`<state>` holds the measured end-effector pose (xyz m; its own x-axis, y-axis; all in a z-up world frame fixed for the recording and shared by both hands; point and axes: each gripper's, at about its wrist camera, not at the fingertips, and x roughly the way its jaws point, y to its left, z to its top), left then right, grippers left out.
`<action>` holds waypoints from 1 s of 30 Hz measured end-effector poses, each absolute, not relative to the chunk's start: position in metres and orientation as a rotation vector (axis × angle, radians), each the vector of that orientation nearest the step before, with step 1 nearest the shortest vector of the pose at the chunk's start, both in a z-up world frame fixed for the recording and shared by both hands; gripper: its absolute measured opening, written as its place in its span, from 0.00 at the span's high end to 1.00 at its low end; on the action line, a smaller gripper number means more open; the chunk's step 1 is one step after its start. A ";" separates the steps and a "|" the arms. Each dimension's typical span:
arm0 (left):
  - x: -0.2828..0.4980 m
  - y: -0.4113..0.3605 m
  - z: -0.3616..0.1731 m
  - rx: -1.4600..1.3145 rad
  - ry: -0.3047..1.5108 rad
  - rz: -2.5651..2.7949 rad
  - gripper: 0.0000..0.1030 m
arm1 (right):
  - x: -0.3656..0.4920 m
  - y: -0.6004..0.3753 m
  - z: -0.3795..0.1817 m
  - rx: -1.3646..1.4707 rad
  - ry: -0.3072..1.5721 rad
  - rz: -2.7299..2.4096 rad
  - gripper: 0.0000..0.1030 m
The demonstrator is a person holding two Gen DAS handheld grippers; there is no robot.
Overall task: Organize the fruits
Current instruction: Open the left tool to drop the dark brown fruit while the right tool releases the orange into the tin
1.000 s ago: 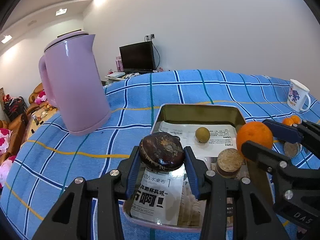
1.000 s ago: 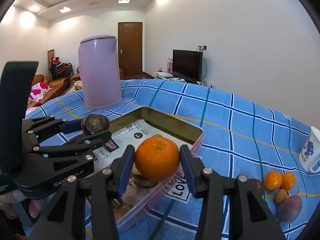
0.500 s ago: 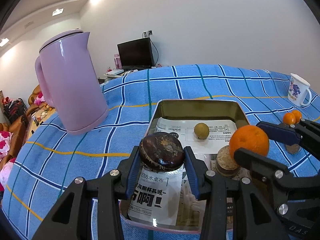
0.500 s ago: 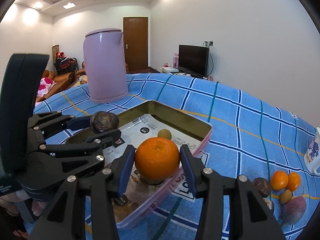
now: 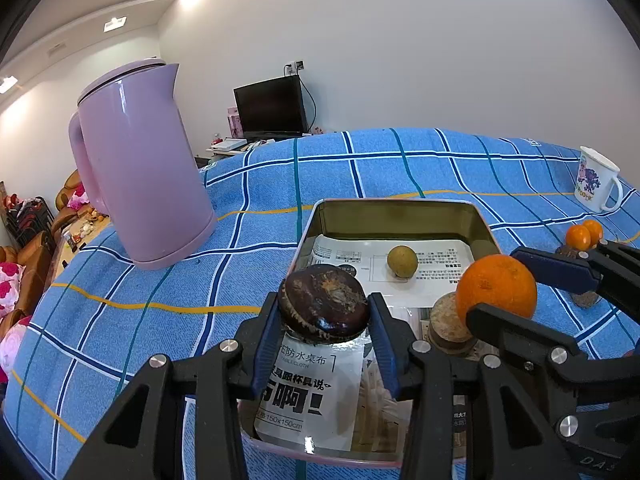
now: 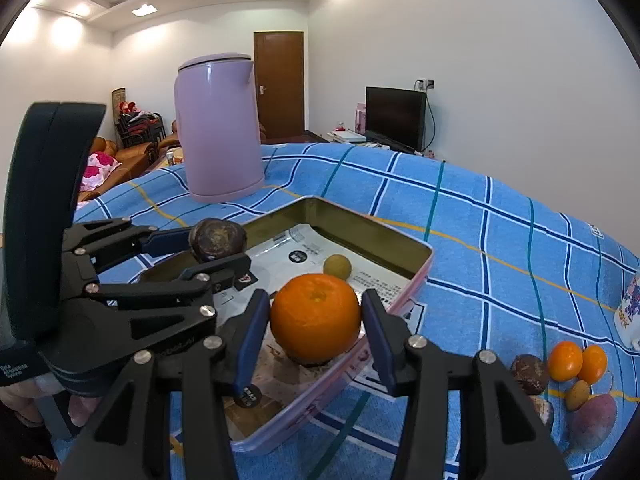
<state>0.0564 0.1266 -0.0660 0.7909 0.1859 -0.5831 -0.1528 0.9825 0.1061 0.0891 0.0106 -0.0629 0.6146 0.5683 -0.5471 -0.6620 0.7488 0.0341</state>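
Two fruits are hanging over the tin tray [image 5: 486,227]: my left claw [image 5: 324,322] is pinching the wrinkled, firm-looking dark fruit [image 5: 323,307] at its sides, my right claw [image 6: 316,330] the round, slippery-looking orange [image 6: 315,317].

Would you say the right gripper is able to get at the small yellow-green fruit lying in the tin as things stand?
Probably not yet. The right gripper is shut on the orange, so its jaws are occupied. The small yellow-green fruit lies uncovered on the paper in the tin, just beyond it, so the way looks free once the orange is released.
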 end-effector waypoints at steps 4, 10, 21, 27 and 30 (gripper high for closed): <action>0.056 0.126 -0.066 0.054 0.628 0.182 0.56 | 0.088 0.011 -0.063 -0.180 0.565 0.715 0.50; 0.053 0.128 -0.064 0.046 0.616 0.190 0.56 | 0.086 0.012 -0.063 -0.191 0.564 0.715 0.46; 0.050 0.132 -0.063 0.028 0.600 0.195 0.52 | 0.085 0.013 -0.063 -0.194 0.553 0.711 0.39; 0.047 0.135 -0.061 0.010 0.574 0.215 0.40 | 0.089 0.005 -0.062 -0.157 0.554 0.697 0.23; 0.045 0.134 -0.061 0.012 0.564 0.221 0.39 | 0.087 0.004 -0.061 -0.158 0.542 0.682 0.19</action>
<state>0.0452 0.1344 -0.0608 0.8223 0.2110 -0.5285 -0.2047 0.9762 0.0713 0.0871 0.0043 -0.0613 0.6445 0.5564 -0.5244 -0.6367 0.7703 0.0348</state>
